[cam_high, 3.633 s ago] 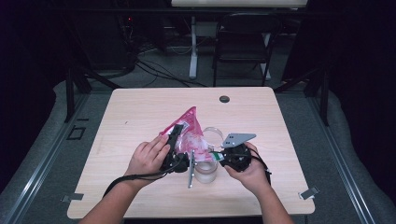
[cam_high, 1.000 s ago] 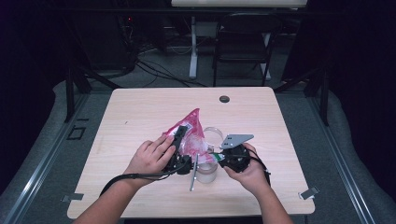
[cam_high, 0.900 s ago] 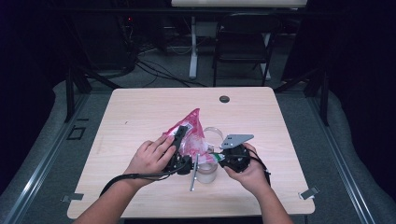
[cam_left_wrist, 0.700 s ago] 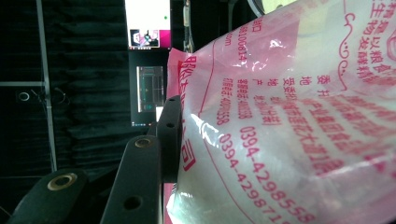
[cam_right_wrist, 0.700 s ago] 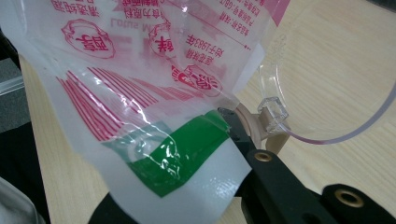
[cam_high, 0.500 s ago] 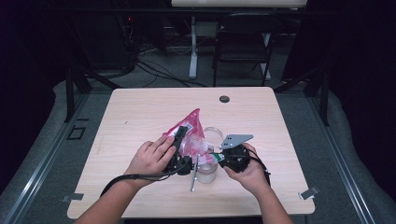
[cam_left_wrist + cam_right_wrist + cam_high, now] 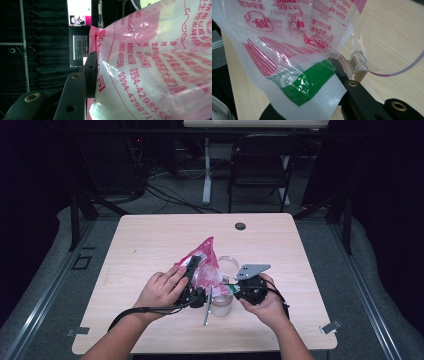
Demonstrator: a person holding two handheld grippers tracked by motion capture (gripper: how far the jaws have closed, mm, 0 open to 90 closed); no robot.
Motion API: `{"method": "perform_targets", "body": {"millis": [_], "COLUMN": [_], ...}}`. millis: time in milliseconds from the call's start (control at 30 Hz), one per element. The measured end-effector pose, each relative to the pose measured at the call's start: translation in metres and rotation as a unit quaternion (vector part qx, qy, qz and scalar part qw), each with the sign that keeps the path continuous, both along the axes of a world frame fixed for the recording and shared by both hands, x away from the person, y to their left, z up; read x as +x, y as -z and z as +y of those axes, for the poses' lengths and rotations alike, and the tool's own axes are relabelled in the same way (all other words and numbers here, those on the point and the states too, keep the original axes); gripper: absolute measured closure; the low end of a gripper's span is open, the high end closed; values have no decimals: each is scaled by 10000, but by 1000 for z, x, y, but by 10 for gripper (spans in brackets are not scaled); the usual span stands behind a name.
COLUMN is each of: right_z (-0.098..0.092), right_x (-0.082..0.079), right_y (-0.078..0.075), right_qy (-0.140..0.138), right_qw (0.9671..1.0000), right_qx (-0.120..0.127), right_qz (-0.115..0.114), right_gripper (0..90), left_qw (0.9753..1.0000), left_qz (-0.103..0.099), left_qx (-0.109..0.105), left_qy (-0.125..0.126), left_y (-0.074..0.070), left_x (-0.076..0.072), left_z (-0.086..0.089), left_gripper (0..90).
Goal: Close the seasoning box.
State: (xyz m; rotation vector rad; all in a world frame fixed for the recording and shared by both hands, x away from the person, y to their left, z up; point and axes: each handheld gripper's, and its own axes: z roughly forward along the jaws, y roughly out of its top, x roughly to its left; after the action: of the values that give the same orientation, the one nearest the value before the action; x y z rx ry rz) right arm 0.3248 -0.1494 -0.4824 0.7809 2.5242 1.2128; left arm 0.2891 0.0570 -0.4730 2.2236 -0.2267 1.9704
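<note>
Red print on 1 pink bag reads in gripper views; overhead, 2 grippers, left gripper and right gripper, both clamp it above 1 clear jar.

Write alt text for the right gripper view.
A clear plastic bag printed in red, with a green patch low down, hangs close before the camera over the right tongs. Behind it, a clear round lid lies on the pale wooden table.

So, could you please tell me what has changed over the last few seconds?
The pink bag has been tipped a little more upright over the clear jar. Both tongs, left and right, keep their grip on it; the round lid and table are unchanged.
</note>
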Motion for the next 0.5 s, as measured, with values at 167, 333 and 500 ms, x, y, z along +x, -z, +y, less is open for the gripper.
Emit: {"method": "perform_targets", "body": {"millis": [167,333,500], "right_z": [1,2,3], "right_x": [0,-1,-2], "right_y": [0,0,-1], "right_qy": [-22,-10,-26], "right_qw": [10000,10000,10000], "right_qx": [-35,-46,-54], "right_qz": [-8,-21,-62], "right_gripper": [895,895,895], "left_qw": [9998,9992,9981], "left_qz": [121,246,344], "left_qx": [-157,-302,-459], "left_qy": [-60,-131,-204], "left_y": [2,4,7], "left_x": [1,1,3], "left_z": [3,7,12], "left_gripper": [631,633,638]}}
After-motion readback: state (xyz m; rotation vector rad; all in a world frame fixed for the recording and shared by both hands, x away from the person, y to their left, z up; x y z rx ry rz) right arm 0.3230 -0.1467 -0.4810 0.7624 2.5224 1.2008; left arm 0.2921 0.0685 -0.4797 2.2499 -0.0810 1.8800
